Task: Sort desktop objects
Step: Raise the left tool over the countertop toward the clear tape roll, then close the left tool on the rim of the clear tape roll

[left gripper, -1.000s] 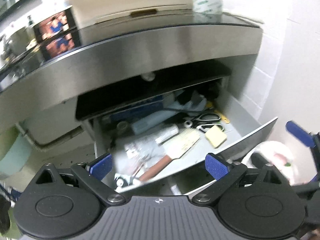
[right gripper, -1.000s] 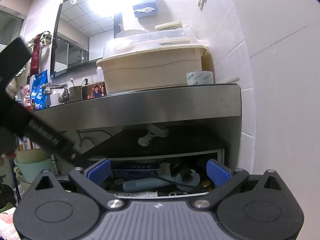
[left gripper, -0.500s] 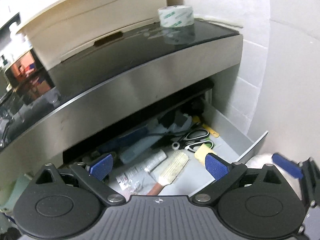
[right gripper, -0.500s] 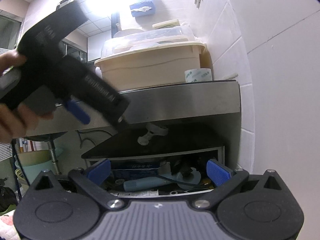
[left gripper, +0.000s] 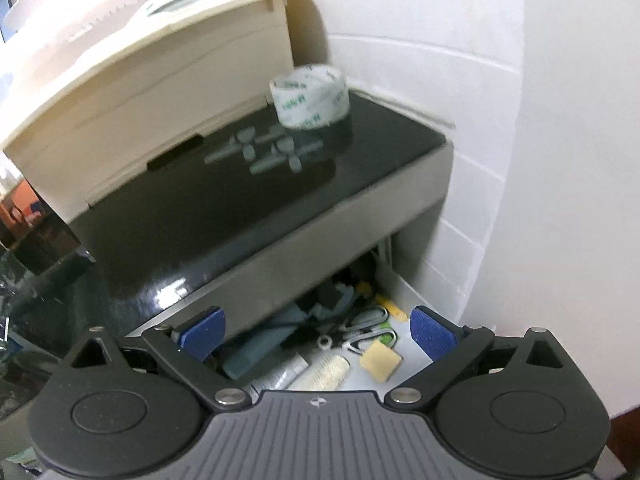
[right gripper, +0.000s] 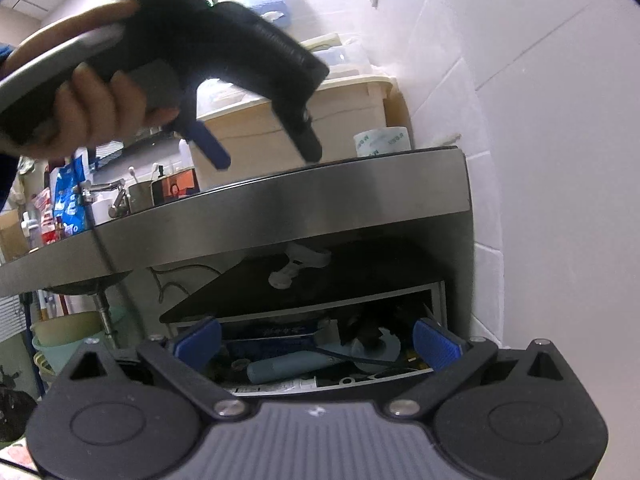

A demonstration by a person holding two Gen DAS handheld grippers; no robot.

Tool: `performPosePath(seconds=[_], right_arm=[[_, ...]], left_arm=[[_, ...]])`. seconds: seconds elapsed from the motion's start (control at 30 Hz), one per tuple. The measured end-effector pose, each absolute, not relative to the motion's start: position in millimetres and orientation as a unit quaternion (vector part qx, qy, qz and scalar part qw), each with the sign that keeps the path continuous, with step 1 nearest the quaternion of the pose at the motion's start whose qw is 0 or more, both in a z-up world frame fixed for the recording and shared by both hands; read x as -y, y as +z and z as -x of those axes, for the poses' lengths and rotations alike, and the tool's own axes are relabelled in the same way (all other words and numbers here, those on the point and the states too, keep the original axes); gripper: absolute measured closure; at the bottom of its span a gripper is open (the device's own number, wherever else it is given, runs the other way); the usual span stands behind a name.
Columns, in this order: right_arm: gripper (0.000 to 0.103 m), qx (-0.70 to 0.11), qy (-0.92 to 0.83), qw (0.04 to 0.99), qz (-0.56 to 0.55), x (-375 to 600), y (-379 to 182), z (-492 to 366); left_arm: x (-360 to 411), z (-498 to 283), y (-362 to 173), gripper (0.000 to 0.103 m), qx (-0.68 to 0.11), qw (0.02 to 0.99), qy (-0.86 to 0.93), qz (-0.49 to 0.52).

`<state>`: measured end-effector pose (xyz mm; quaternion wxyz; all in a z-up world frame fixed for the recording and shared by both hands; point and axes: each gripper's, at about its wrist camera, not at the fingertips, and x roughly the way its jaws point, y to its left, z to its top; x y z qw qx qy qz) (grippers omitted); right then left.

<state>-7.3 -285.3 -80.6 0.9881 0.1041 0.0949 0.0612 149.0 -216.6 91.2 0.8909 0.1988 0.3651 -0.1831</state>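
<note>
A white tape roll with green print (left gripper: pixel 308 98) stands on the black countertop (left gripper: pixel 240 208) by the wall corner, also seen from the right wrist as tape roll (right gripper: pixel 382 140). Several small grey plastic pieces (left gripper: pixel 272 152) lie in front of it. My left gripper (left gripper: pixel 318 332) is open and empty, hovering over the counter's front edge, short of the roll. From the right wrist view, a hand holds this left gripper (right gripper: pixel 267 157) above the counter. My right gripper (right gripper: pixel 316 344) is open and empty, low in front of the open drawer (right gripper: pixel 320 360).
A cream plastic bin (left gripper: pixel 140 80) fills the counter's left. The drawer (left gripper: pixel 416 296) under the counter holds scissors (left gripper: pixel 368 328), a yellow block (left gripper: pixel 380 362), a brush and a blue-grey tube (right gripper: pixel 288 368). White tiled wall (left gripper: pixel 500 160) closes the right. A faucet and bottles (right gripper: pixel 72 200) stand far left.
My left gripper has risen from the drawer to above the countertop and closed in on the tape roll. The right gripper has hardly moved.
</note>
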Motion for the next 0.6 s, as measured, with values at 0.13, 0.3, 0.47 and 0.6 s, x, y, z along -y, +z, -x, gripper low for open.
performPosePath(seconds=[0.13,0.3,0.47,0.6], right_arm=[[0.000,-0.095,0.059,0.988,-0.111,288,-82,7],[0.000,-0.094,0.059,0.987,-0.114,289,-82,7],[0.000,-0.091,0.059,0.988,-0.112,289,-83,7],[0.000,-0.090,0.058,0.987,-0.121,293,-83,8]], left_arm=[[231,-162,111,0.003,-0.356,0.893,-0.183,-0.205],[243,-185,131,0.003,-0.339,0.907,-0.170,-0.185],[247,-215,142,0.003,-0.348,0.911,-0.160,-0.154],[246,-245,145,0.003,-0.386,0.901,-0.156,-0.123]])
